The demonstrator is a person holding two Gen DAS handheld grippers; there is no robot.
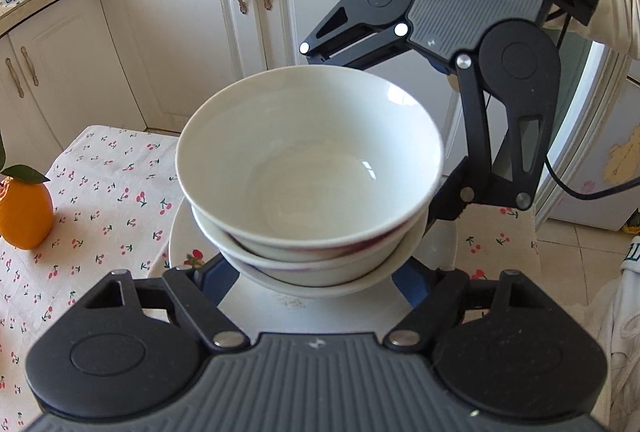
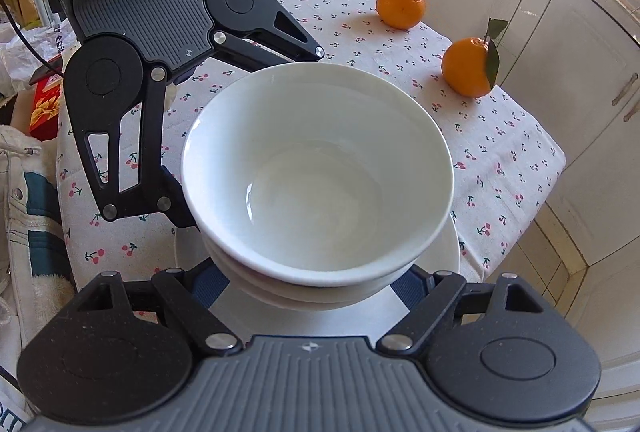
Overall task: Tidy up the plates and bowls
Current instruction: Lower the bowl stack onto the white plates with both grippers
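Observation:
A stack of white bowls [image 1: 308, 168] sits on a white plate [image 1: 320, 308] with a cherry print, on the cherry-patterned tablecloth. The same stack [image 2: 316, 172] and plate [image 2: 320, 316] show in the right wrist view. My left gripper [image 1: 312, 272] reaches in from the near side, its blue fingers spread either side of the stack's base. My right gripper [image 2: 308, 284] faces it from the opposite side, its fingers also spread around the stack. The fingertips of both are hidden under the bowls, so I cannot tell whether they touch the bowls or the plate.
Two oranges [image 2: 400, 2] [image 2: 470, 66] lie on the table's far part; one shows in the left wrist view [image 1: 24, 210]. White cabinets [image 1: 180, 32] stand behind the table. A fridge [image 1: 600, 152] is at the right. Cloth hangs beside the table [image 2: 28, 212].

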